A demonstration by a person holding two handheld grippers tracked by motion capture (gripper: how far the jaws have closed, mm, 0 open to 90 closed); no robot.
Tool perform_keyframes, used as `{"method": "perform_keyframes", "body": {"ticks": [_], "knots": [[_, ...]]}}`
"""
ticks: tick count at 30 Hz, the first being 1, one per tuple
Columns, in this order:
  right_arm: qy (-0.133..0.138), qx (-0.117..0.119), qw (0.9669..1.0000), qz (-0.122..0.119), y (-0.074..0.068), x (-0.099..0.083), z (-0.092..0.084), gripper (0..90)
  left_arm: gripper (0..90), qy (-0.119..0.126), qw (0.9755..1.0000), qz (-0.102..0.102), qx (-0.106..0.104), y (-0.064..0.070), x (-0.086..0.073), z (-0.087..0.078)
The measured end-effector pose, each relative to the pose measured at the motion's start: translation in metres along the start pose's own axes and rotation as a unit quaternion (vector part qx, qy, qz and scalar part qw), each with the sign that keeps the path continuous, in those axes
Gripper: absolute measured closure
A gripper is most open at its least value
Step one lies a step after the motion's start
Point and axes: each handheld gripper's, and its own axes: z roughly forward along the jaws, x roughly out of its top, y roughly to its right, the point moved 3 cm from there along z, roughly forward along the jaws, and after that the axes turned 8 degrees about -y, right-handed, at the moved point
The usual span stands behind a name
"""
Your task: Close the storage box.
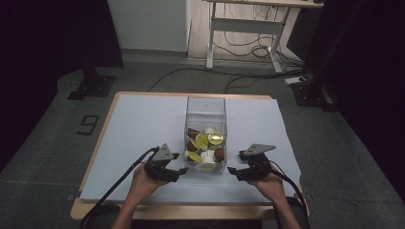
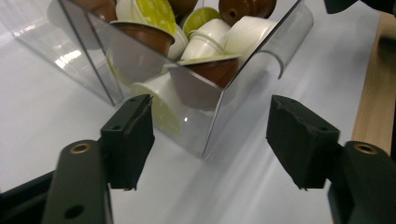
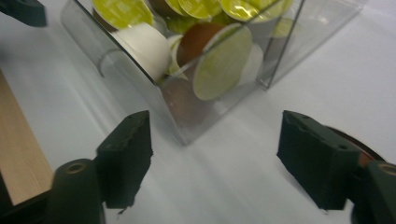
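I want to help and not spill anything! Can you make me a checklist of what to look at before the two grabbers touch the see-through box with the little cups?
1. Box upright on the table: ok. The clear box stands on the white sheet.
2. Cups inside the box: ok. The little cups are piled within its walls; whether one lies outside, cannot tell.
3. Left gripper ready: ok. Jaws apart, nothing between them, a box corner just ahead.
4. Right gripper ready: ok. Jaws apart, free of the box.
5. Grippers on opposite sides of the box: ok.
6. Box has a lid: cannot tell.
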Motion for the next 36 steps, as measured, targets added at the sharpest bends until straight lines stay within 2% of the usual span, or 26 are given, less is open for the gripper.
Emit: {"method": "perform_keyframes", "body": {"ticks": [6,11,17,23,30,36], "knots": [[0.002,0.017,0.9998,-0.004,-0.005,0.005,0.003,40.6,39.9,-0.008,0.9999,0.014,0.005,0.003,0.0,0.004],[-0.004,0.027,0.9995,-0.013,-0.01,0.009,0.006,52.8,49.2,-0.006,0.9998,0.021,0.002,0.004,0.0,0.005],[-0.017,0.027,0.9992,-0.026,-0.014,0.012,0.012,65.4,57.1,-0.01,0.9995,0.028,0.01,0.004,-0.001,0.004],[-0.02,0.023,0.9991,-0.03,-0.015,0.014,0.012,67.4,64.3,-0.007,0.9997,0.021,0.011,0.001,-0.001,0.004],[-0.017,0.017,0.9994,-0.026,-0.012,0.016,0.011,67.4,66.8,0.007,0.9999,0.011,0.008,-0.003,0.001,0.006],[-0.019,0.011,0.9995,-0.024,-0.008,0.018,0.015,67.7,70.6,0.006,0.9999,0.009,0.012,-0.006,0.001,0.009]]}}
